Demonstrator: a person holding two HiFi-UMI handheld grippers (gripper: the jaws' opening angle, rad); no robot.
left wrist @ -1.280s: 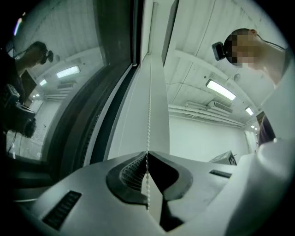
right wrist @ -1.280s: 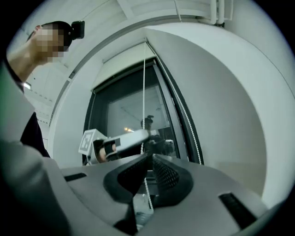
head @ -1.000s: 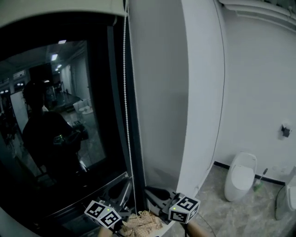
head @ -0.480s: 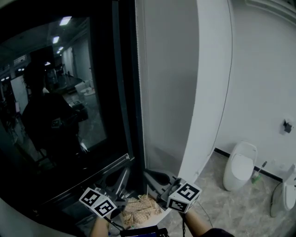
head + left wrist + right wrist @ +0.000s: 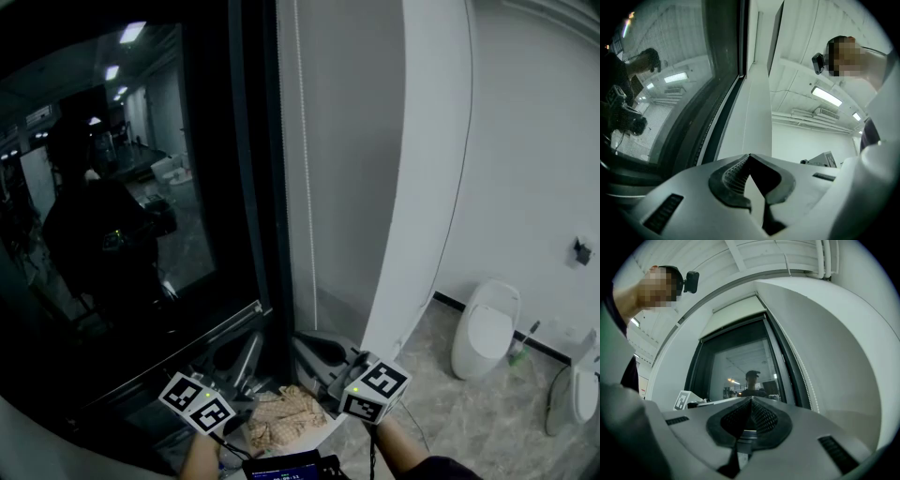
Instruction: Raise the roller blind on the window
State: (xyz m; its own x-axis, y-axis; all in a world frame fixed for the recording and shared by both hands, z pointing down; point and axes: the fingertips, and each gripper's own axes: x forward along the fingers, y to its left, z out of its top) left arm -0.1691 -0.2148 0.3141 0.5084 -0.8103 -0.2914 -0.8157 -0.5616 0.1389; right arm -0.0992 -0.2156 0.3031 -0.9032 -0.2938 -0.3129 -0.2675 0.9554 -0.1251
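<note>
Below the window point(image 5: 141, 187), my left fingers point(image 5: 733, 176) and right fingers point(image 5: 764, 418) are clenched on nothing, with the bead chain point(image 5: 302, 141) hanging free beside its frame, a toilet point(image 5: 486, 328) well off right, and the roller blind point(image 5: 736, 315), whose hem showed overhead a second ago, now cut off above my head view.

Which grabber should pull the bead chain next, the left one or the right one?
Probably the right. In the head view the bead chain hangs down almost onto the right gripper, while the left gripper sits farther to the side. Both have their jaws shut and empty, so the right one must open first.
</note>
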